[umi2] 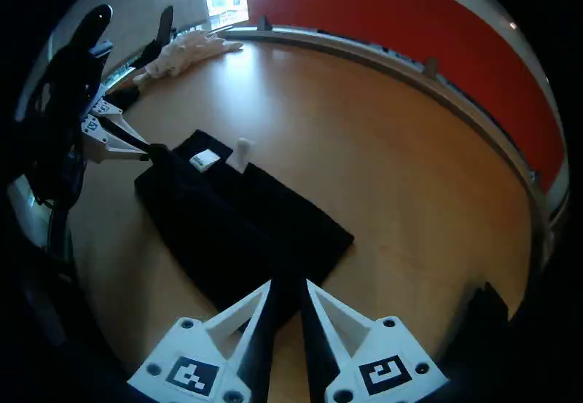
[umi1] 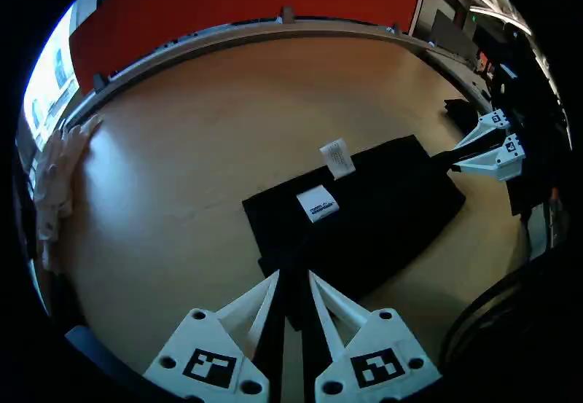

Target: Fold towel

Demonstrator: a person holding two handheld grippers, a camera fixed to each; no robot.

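Wooden surface bears our towel, likely limp and light, left gripper and right gripper jaws clamped on its opposite ends.

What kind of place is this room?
Probably an office or lab: a large wooden desk with a red divider along its far edge, and strip lights overhead.

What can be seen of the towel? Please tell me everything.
The towel is black, soft-looking cloth, folded into a long rectangle, with two white labels showing on top. It lies mostly flat on the wooden table. The left gripper pinches one end and the right gripper pinches the opposite end.
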